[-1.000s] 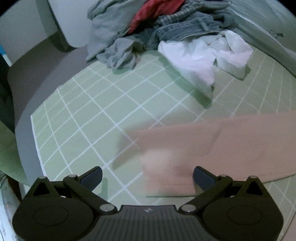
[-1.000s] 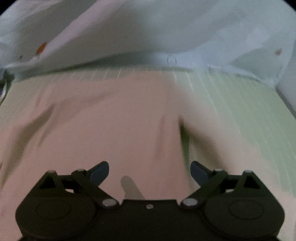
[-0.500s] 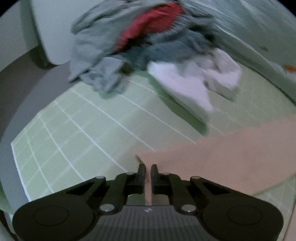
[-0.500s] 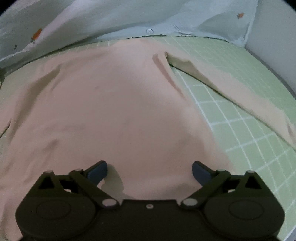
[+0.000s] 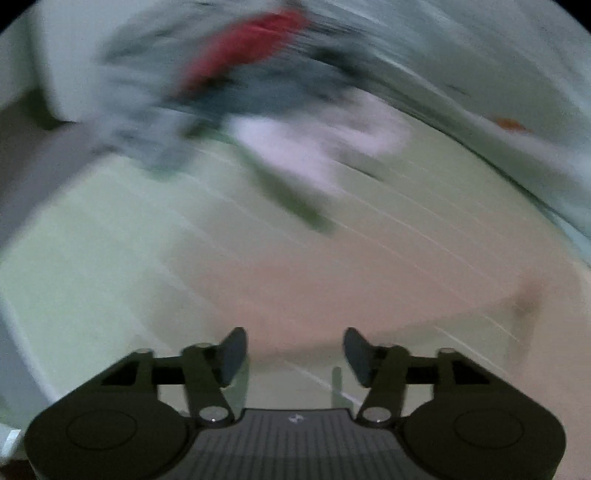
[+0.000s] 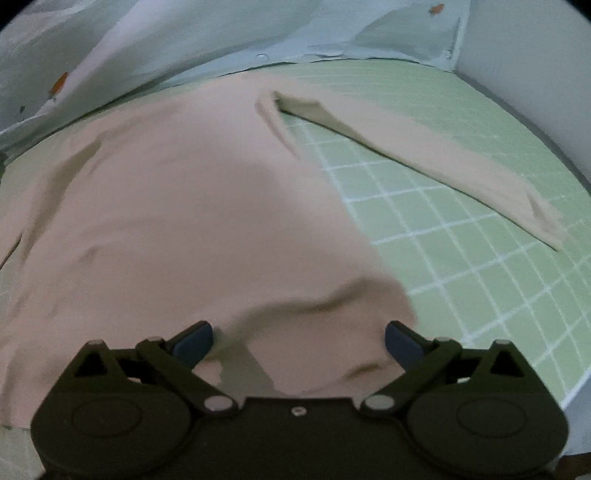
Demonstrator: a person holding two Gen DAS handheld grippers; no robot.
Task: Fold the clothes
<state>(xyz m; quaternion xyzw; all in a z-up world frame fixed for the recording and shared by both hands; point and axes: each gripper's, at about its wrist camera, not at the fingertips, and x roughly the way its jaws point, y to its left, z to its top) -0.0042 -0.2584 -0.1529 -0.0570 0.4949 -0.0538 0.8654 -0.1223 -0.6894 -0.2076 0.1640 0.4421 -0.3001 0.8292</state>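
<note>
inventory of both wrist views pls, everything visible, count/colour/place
pink long-sleeved top: 1, pale pink, spread flat on the mat, one sleeve angled out
grid mat: 1, light green with white lines, under the top
clothes pile: 1 heap, grey, red, blue, white; far end of mat, blurred
patterned sheet: 1, pale blue-white, small orange prints, behind mat
left hand-held gripper: 1, black, open
right hand-held gripper: 1, black, open, over the top's hem

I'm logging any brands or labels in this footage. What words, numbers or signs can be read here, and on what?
No readable text in either view.
Left gripper: a small pale emblem on its body, too small to read.
Pale sheet: small orange motifs, pictures and not words.
Pink shirt and green grid mat: no print visible.
</note>
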